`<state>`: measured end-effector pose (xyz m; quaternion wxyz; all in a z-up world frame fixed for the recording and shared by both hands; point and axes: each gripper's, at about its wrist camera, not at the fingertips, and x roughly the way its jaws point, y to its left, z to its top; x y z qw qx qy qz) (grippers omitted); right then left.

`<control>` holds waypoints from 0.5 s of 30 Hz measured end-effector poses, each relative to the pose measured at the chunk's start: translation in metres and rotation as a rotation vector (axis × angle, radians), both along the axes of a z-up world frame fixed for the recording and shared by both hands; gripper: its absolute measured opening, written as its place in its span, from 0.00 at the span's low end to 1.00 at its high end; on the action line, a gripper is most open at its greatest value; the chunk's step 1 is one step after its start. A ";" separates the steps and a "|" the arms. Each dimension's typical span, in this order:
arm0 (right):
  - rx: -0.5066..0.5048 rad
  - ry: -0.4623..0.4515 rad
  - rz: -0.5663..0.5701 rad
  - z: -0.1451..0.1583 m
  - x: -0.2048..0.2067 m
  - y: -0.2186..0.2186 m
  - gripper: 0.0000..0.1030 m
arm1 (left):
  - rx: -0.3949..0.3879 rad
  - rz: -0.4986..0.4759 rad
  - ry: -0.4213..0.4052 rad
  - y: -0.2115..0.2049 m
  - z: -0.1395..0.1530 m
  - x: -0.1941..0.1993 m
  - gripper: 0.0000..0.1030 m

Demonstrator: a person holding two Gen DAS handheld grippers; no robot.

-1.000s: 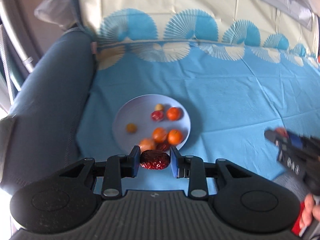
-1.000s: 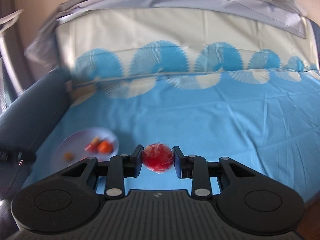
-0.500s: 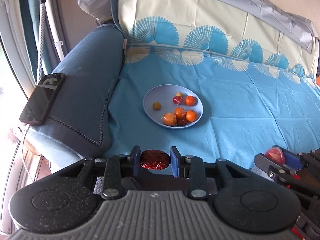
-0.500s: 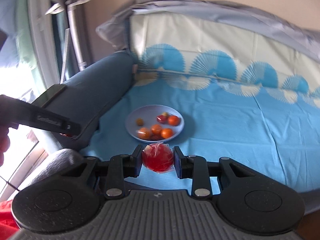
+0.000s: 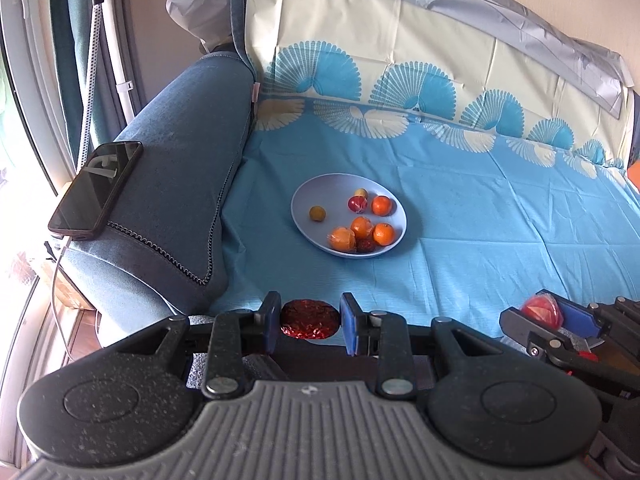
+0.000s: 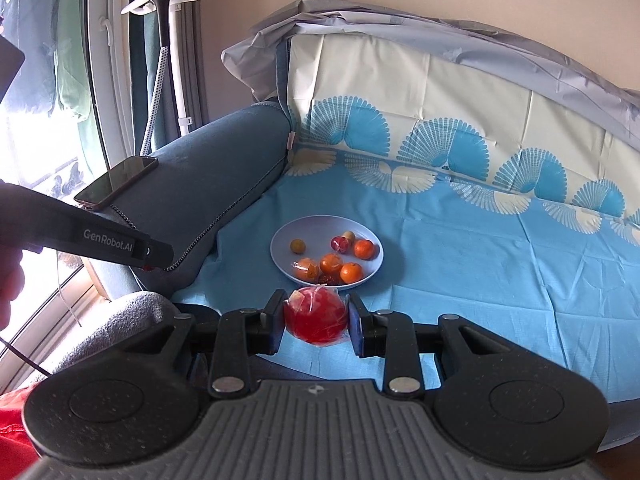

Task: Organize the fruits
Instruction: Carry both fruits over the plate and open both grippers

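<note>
A pale blue plate (image 5: 308, 200) lies on the blue sheet and holds several small fruits, mostly oranges (image 5: 381, 205); it also shows in the right wrist view (image 6: 316, 228). My left gripper (image 5: 309, 319) is shut on a dark red wrinkled fruit (image 5: 309, 319), held near the sofa's front edge, well short of the plate. My right gripper (image 6: 315, 316) is shut on a red fruit in clear wrap (image 6: 315, 316), just in front of the plate. The right gripper also shows in the left wrist view (image 5: 542, 312).
A blue sofa armrest (image 5: 180, 168) rises left of the plate, with a black phone (image 5: 96, 190) lying on it. The sheet-covered backrest (image 5: 440, 60) stands behind. A garment steamer stand (image 6: 168, 40) and a window are at the far left.
Both grippers have pulled back from the plate toward the sofa's front edge, each still holding its fruit. The armrest, phone and window have come into view.
</note>
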<state>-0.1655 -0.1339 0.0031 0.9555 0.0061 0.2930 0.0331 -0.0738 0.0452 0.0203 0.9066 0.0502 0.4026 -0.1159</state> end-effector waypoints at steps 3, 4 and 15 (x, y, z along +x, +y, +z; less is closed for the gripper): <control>0.003 0.007 -0.003 -0.001 0.002 -0.001 0.32 | 0.002 0.000 0.005 -0.001 -0.002 0.002 0.34; 0.004 0.009 -0.005 -0.002 0.003 0.001 0.32 | 0.003 0.001 0.007 -0.002 -0.002 0.004 0.34; 0.010 0.025 0.000 -0.010 0.025 -0.004 0.32 | 0.010 0.010 0.018 -0.005 -0.003 0.032 0.34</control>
